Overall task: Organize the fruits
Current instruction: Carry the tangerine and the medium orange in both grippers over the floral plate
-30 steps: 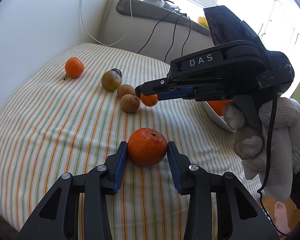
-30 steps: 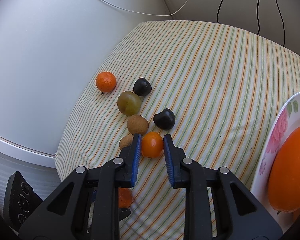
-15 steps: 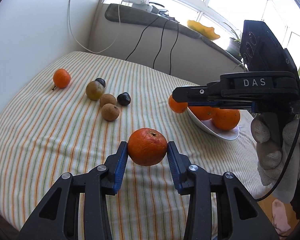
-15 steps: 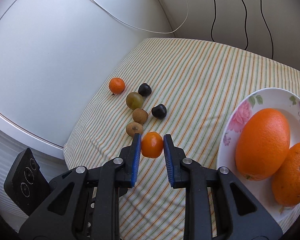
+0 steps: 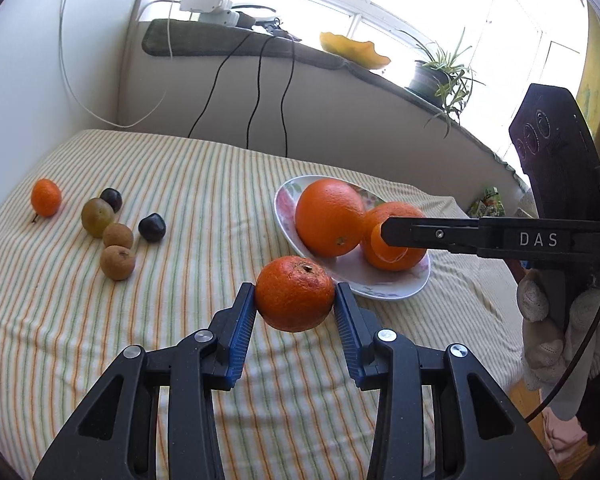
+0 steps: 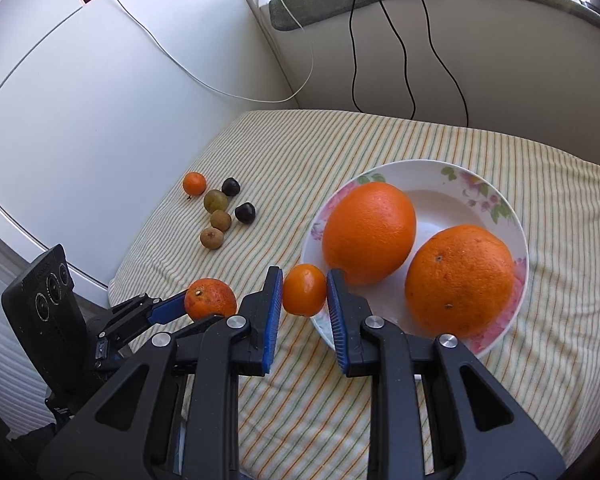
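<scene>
Over striped cloth (image 5: 180, 168), "DAS"-marked right hand-held gripper (image 6: 304, 292) clamps a kumquat (image 6: 304, 289), left hand-held gripper (image 5: 295, 300) a tangerine (image 5: 295, 298).

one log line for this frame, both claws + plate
left claw: shut on mandarin | right claw: shut on small orange, at plate rim | plate: two oranges

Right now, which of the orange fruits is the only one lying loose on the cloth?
The small mandarin at the far end of the fruit cluster. Two big oranges sit in the plate; the other two are held in the jaws.
</scene>
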`<action>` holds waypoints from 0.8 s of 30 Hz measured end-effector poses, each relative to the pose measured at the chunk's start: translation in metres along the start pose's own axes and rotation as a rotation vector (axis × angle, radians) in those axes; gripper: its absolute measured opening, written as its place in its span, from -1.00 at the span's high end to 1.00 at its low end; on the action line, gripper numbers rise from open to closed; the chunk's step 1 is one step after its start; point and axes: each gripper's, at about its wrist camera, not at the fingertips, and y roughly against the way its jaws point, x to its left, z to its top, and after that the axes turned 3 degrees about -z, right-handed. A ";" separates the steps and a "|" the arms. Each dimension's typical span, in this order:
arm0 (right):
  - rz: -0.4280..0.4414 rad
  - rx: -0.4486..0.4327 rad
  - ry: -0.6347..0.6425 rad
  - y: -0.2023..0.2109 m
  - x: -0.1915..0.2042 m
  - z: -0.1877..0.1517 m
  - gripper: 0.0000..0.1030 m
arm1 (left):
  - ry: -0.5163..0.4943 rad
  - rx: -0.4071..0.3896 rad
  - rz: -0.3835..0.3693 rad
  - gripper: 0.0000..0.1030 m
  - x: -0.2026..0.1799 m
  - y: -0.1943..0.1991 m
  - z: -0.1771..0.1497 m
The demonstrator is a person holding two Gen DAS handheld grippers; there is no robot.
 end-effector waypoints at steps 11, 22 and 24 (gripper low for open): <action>-0.057 0.006 -0.025 0.007 -0.035 -0.023 0.54 | -0.051 0.025 -0.030 0.26 -0.027 -0.030 0.011; -0.042 0.013 -0.057 0.003 -0.049 -0.030 0.54 | -0.080 0.048 -0.027 0.26 -0.039 -0.045 0.014; -0.040 0.015 -0.059 0.002 -0.049 -0.031 0.54 | -0.083 0.052 -0.029 0.26 -0.039 -0.045 0.014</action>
